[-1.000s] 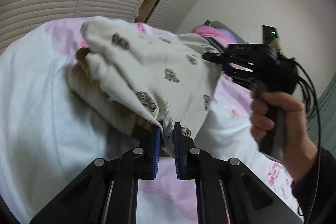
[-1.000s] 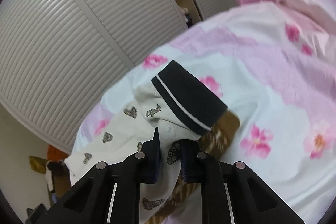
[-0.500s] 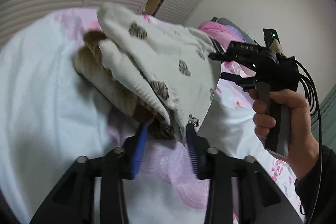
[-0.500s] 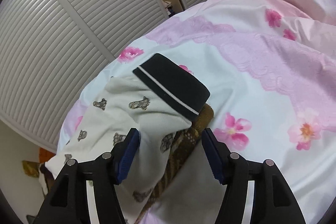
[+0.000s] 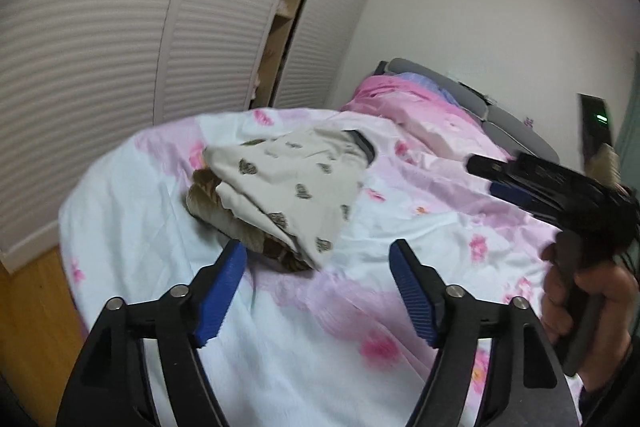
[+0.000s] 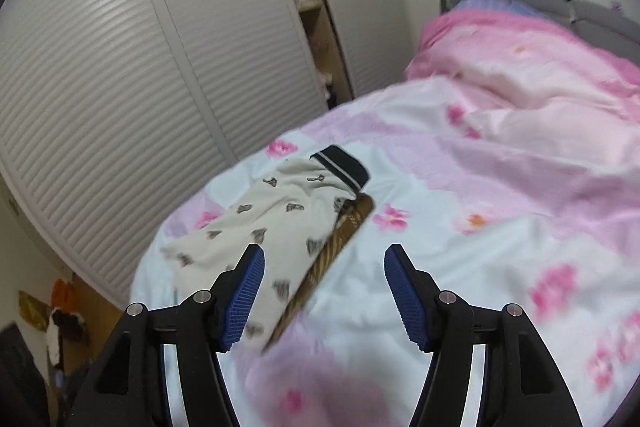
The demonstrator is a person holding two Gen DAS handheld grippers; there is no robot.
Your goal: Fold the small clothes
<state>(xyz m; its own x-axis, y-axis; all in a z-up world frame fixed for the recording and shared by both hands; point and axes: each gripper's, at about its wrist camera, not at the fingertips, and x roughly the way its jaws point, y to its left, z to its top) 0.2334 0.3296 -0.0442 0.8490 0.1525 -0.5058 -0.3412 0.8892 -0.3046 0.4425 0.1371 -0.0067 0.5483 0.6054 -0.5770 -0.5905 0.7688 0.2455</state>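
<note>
A folded cream garment with dark prints (image 5: pixel 292 187) and a black waistband (image 6: pixel 340 167) lies on the bed on top of a brown patterned garment (image 5: pixel 224 215). It also shows in the right wrist view (image 6: pixel 272 235), with the brown garment (image 6: pixel 336 243) sticking out along its right edge. My left gripper (image 5: pixel 318 267) is open and empty, pulled back a little from the pile. My right gripper (image 6: pixel 324 275) is open and empty, above and behind the pile. The right gripper also shows at the right of the left wrist view (image 5: pixel 500 179), held in a hand.
The bed has a white and pink flowered cover (image 5: pixel 400 307) and a pink duvet (image 6: pixel 540 67) at its head. Slatted wardrobe doors (image 5: pixel 100 27) stand behind the bed. Wooden floor (image 5: pixel 36 315) shows at the left, with some clutter (image 6: pixel 60 327).
Both grippers let go of the cream garment, opened wide and drew back from it. The garment now lies folded on the brown one.
</note>
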